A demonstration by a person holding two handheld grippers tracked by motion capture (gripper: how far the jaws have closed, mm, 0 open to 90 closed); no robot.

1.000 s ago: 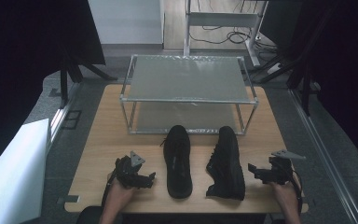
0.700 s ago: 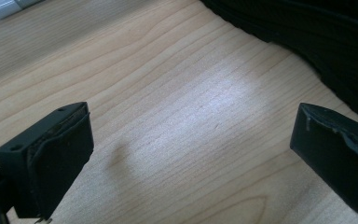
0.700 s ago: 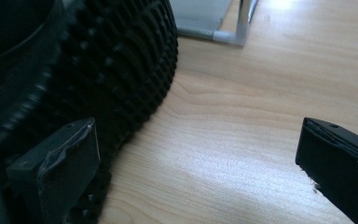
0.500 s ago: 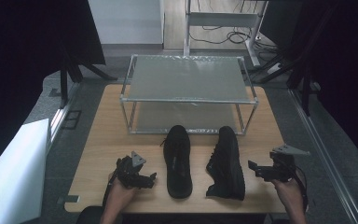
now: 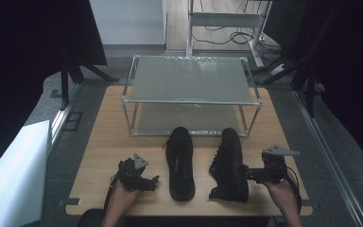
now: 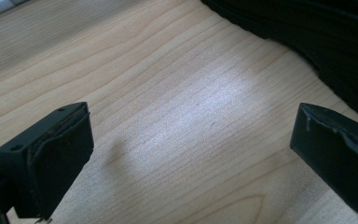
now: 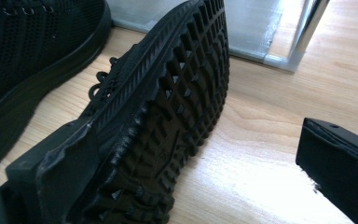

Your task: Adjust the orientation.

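Wooden table point(image 5: 99, 142): tipped shoe point(image 5: 229, 165) seemingly touching right gripper point(image 5: 251, 175) open jaws; left gripper point(image 5: 151, 182) open.

Clearance and obstructions on the bench

The two-tier rack point(image 5: 191, 90) blocks the far half of the bench point(image 5: 99, 146); its posts and lower shelf limit entry from the near side. Two black shoes occupy the centre: the left shoe point(image 5: 180, 162) lies flat, the right shoe point(image 5: 229, 165) is tipped on its side, with a narrow lane of bare wood between them. Open bench lies left of the left shoe, where the left hand-held gripper point(image 5: 151, 182) stands with jaws wide apart. The right shoe's sole point(image 7: 168, 140) touches one jaw of the right hand-held gripper point(image 5: 249, 175); free wood lies right of it.
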